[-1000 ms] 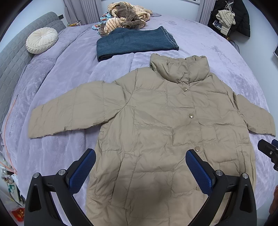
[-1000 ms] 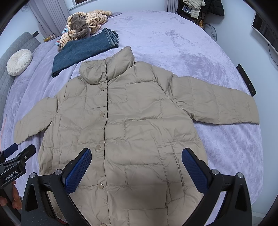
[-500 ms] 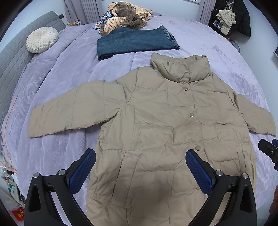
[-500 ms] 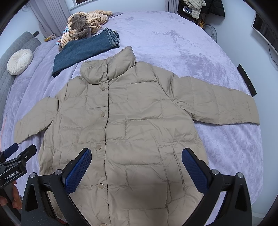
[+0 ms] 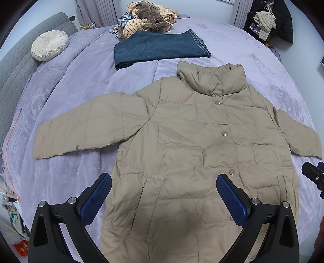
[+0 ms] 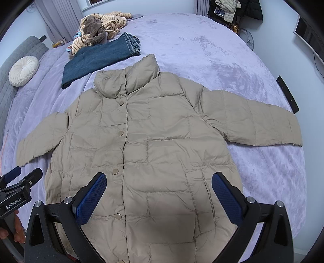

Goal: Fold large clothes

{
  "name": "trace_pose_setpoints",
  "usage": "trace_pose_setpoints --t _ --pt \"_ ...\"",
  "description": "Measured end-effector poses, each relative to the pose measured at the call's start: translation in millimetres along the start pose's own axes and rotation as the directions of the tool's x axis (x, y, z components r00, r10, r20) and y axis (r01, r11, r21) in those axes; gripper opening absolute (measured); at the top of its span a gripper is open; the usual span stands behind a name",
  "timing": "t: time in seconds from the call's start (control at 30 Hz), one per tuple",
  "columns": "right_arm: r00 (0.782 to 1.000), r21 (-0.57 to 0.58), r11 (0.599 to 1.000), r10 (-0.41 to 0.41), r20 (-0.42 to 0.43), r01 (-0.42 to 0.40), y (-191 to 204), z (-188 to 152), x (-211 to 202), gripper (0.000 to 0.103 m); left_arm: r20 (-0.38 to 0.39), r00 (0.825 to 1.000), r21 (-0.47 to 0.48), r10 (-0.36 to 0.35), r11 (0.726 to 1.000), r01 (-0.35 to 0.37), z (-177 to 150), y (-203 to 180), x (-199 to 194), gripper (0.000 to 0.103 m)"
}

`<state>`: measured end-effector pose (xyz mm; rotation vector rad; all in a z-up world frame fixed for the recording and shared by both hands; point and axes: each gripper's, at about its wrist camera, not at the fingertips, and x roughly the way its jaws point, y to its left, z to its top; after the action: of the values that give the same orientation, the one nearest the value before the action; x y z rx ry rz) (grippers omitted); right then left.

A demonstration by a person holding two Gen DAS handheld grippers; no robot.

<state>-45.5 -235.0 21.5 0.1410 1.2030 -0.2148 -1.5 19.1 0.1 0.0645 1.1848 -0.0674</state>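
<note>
A beige quilted puffer jacket [image 5: 192,145] lies flat and buttoned on the purple bed, collar at the far end, both sleeves spread out sideways. It also shows in the right wrist view [image 6: 154,141]. My left gripper [image 5: 164,199] is open and empty, hovering above the jacket's lower left part. My right gripper [image 6: 159,195] is open and empty above the lower front. The left gripper also shows at the left edge of the right wrist view [image 6: 18,182]; the right one shows at the right edge of the left wrist view [image 5: 313,176].
Folded blue jeans [image 5: 160,49] lie beyond the collar, with a pile of striped and brown clothes [image 5: 149,16] behind them. A round white cushion [image 5: 49,45] rests by the grey headboard [image 5: 18,66]. Coats hang at the far right [image 5: 269,20].
Almost nothing: both views have shifted very slightly. The jacket lies as before and both grippers stay open.
</note>
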Motion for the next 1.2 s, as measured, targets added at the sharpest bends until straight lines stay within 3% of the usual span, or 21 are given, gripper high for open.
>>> trace_pose_setpoints --t 1.2 --pt "1.0 -0.001 1.0 -0.001 0.001 0.001 3.0 0.2 0.6 0.103 -0.014 1.0 -0.005 0.01 1.0 -0.011 0.0 3.6 1.2 0.103"
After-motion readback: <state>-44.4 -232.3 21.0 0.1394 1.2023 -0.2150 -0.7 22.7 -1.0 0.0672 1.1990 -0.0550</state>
